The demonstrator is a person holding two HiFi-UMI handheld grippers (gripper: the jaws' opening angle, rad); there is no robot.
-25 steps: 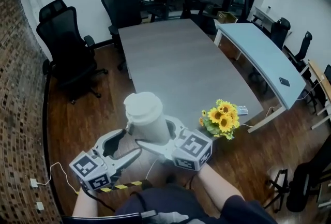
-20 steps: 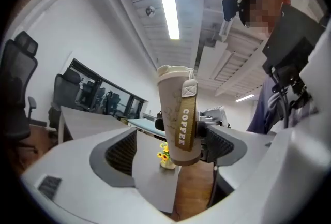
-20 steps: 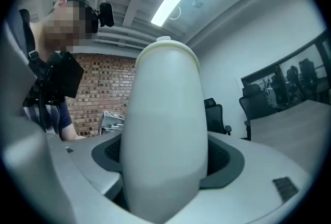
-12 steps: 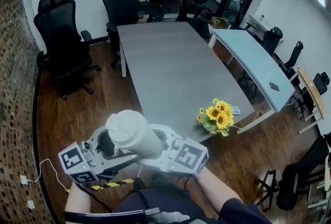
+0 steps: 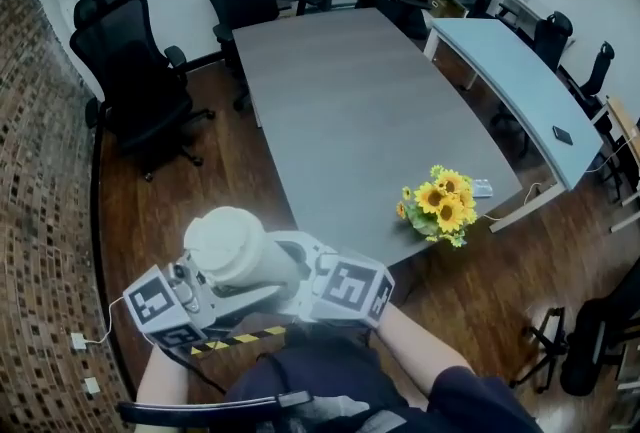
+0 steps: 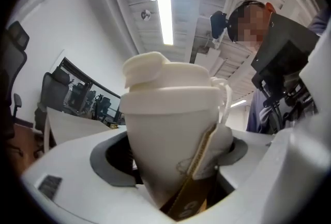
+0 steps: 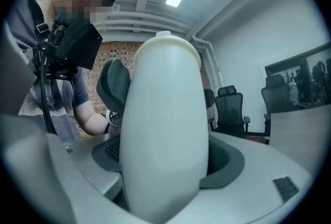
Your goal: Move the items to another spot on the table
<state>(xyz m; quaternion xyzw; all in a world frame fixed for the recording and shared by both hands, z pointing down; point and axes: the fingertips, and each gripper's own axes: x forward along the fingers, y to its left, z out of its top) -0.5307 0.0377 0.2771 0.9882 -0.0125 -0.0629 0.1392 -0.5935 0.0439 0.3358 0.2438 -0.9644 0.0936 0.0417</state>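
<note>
A white lidded paper cup (image 5: 235, 246) with a tea tag is held in the air in front of me, off the near edge of the grey table (image 5: 350, 101). My right gripper (image 5: 275, 266) is shut on the cup (image 7: 165, 130), which fills the space between its pads. My left gripper (image 5: 222, 283) reaches in from the other side with the cup (image 6: 170, 130) between its jaws. These jaws have just been opening, and a dark gap shows beside one pad. A bunch of sunflowers (image 5: 442, 206) lies near the table's near right corner.
Black office chairs (image 5: 135, 71) stand left of the table and behind it. A light blue table (image 5: 520, 91) with a phone (image 5: 563, 135) on it runs along the right. A small white thing (image 5: 482, 188) lies next to the flowers. The floor is dark wood.
The cup has moved left and toward me in the right gripper, tilting to the left. The left gripper has risen alongside it, and its jaws now stand wider round the cup.
</note>
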